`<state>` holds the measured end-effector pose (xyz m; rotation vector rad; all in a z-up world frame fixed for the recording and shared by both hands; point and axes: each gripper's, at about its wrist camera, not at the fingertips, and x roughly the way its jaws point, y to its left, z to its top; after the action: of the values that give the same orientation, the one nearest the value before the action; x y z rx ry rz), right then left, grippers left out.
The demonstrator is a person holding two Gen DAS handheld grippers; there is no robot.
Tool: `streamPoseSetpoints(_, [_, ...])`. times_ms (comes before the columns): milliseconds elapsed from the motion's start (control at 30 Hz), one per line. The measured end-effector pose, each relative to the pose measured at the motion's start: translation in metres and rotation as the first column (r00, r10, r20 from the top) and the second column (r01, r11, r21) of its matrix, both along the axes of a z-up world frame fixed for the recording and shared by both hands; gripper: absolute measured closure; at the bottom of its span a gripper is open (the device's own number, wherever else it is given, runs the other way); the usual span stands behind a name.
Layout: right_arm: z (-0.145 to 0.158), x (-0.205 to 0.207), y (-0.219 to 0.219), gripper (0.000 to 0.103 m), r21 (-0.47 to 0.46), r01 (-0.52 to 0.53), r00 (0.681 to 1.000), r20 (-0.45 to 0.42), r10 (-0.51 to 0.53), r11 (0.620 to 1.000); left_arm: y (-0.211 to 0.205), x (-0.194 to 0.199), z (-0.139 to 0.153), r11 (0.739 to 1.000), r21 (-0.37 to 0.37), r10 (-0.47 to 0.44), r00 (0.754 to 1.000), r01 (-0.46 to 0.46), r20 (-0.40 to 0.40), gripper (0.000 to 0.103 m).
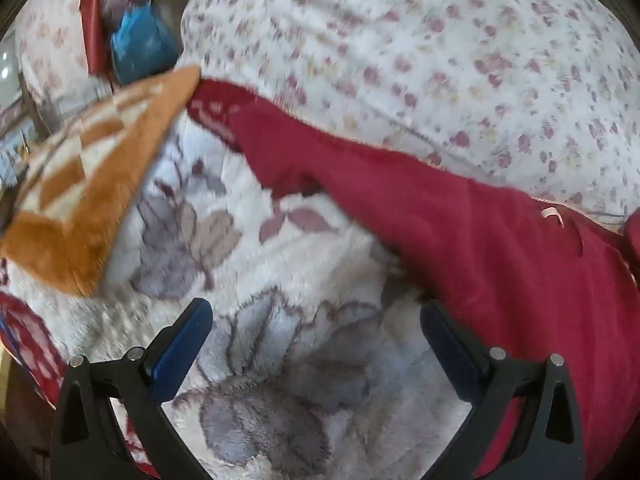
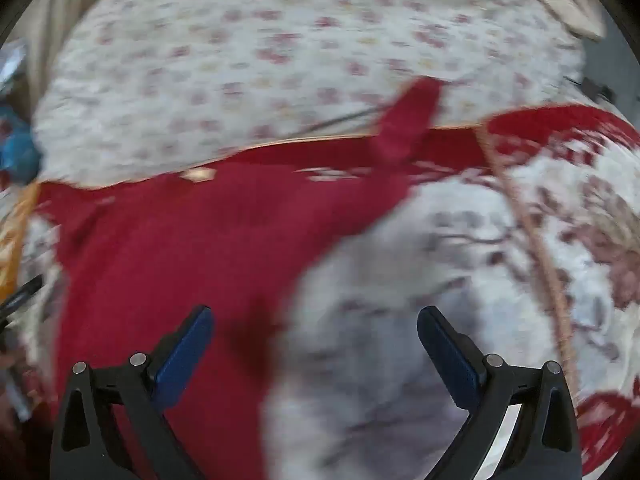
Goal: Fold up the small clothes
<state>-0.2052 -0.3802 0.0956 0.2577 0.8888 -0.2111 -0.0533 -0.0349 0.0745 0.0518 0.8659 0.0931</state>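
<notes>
From the left, an orange checked cloth (image 1: 80, 208) lies on the fleecy leaf-print blanket (image 1: 280, 352), and the left gripper (image 1: 316, 344) hovers wide open and empty over bare blanket, with the red garment (image 1: 460, 240) just to its right. That garment sprawls along the edge of a flowered quilt (image 2: 240, 60), one sleeve (image 2: 404, 120) flung up, while the right gripper (image 2: 314, 344), also wide open and empty, straddles its hem. Closing here risks pinching plush blanket along with the garment, and both views are blurred, so a hurried grab could miss the edge.
</notes>
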Motion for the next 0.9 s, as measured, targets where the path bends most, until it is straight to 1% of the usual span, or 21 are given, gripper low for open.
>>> streamPoseSetpoints(33, [0.003,0.006,0.007,0.000,0.005,-0.019,1.000,0.004,0.019,1.000,-0.004,0.001,0.004,1.000,0.005,-0.010,1.000,0.010,0.005,0.000])
streamPoseSetpoints(67, [0.008,0.011,0.023,0.000,0.008,-0.048,0.999,0.011,0.048,0.999,-0.007,0.002,0.008,1.000,0.001,-0.025,1.000,0.025,0.010,0.000])
streamPoseSetpoints(133, [0.015,0.023,0.054,0.000,0.040,-0.108,0.994,0.025,0.107,0.993,-0.011,0.003,0.011,0.999,-0.026,-0.042,0.999,0.042,0.018,0.000])
streamPoseSetpoints(167, [0.017,0.029,0.071,0.000,0.070,-0.134,0.991,0.028,0.132,0.989,-0.014,0.004,0.013,0.998,-0.038,-0.045,0.999,0.046,0.021,0.000])
streamPoseSetpoints(200, [0.019,0.034,0.080,0.000,0.099,-0.150,0.989,0.030,0.148,0.984,-0.013,0.000,0.009,0.998,-0.048,-0.045,0.998,0.047,0.037,0.000])
streamPoseSetpoints(233, [0.022,0.039,0.095,0.000,0.146,-0.172,0.985,0.038,0.168,0.974,-0.013,0.001,0.010,0.997,-0.051,-0.051,0.998,0.053,0.040,0.000])
streamPoseSetpoints(300, [0.028,0.039,0.111,0.000,0.231,-0.223,0.974,0.085,0.208,0.947,-0.011,0.001,0.007,0.997,-0.050,-0.057,0.997,0.059,0.053,0.000])
streamPoseSetpoints(333, [0.033,0.043,0.123,0.000,0.257,-0.250,0.968,0.103,0.231,0.933,-0.010,0.002,0.006,0.997,-0.051,-0.057,0.997,0.060,0.056,0.000])
streamPoseSetpoints(367, [0.039,0.047,0.128,0.000,0.263,-0.267,0.963,0.109,0.246,0.927,-0.009,0.001,0.005,0.997,-0.052,-0.062,0.996,0.065,0.061,0.000])
streamPoseSetpoints(400, [0.044,0.052,0.136,0.000,0.248,-0.276,0.960,0.117,0.254,0.929,-0.008,0.000,0.003,0.996,-0.053,-0.066,0.996,0.069,0.064,0.000])
streamPoseSetpoints(467, [0.049,0.058,0.149,0.000,0.205,-0.270,0.961,0.120,0.249,0.941,-0.008,0.000,0.003,0.996,-0.051,-0.068,0.996,0.072,0.063,0.000])
streamPoseSetpoints(533, [0.051,0.061,0.151,0.000,0.214,-0.265,0.963,0.111,0.246,0.940,-0.007,0.001,0.003,0.996,-0.052,-0.070,0.995,0.074,0.065,0.000])
streamPoseSetpoints(567, [0.051,0.063,0.152,0.000,0.238,-0.254,0.967,0.101,0.236,0.938,-0.008,0.002,0.003,0.996,-0.051,-0.071,0.995,0.075,0.064,0.000])
streamPoseSetpoints(600, [0.051,0.064,0.151,0.000,0.281,-0.236,0.972,0.076,0.224,0.930,-0.006,0.002,0.002,0.996,-0.051,-0.075,0.995,0.079,0.064,0.000])
streamPoseSetpoints(667, [0.057,0.055,0.140,0.000,0.397,-0.228,0.973,0.054,0.225,0.889,-0.007,0.002,0.001,0.995,-0.056,-0.073,0.995,0.077,0.062,0.000])
streamPoseSetpoints(700, [0.067,0.046,0.137,0.000,0.447,-0.246,0.968,0.075,0.238,0.860,-0.008,0.003,0.001,0.995,-0.061,-0.074,0.996,0.077,0.057,0.000])
streamPoseSetpoints(733, [0.077,0.041,0.137,0.000,0.471,-0.264,0.964,0.096,0.248,0.842,-0.008,0.004,0.000,0.995,-0.067,-0.076,0.996,0.080,0.052,0.000])
streamPoseSetpoints(767, [0.089,0.034,0.137,0.000,0.476,-0.284,0.958,0.116,0.260,0.832,-0.009,0.005,0.000,0.994,-0.073,-0.080,0.996,0.084,0.046,0.000])
streamPoseSetpoints(800, [0.104,0.026,0.138,0.000,0.458,-0.303,0.953,0.136,0.272,0.835,-0.010,0.005,-0.001,0.993,-0.079,-0.085,0.995,0.088,0.042,0.000])
streamPoseSetpoints(900, [0.143,0.000,0.138,0.000,0.363,-0.328,0.942,0.196,0.272,0.872,-0.015,0.003,0.002,0.993,-0.073,-0.094,0.994,0.097,0.052,0.000])
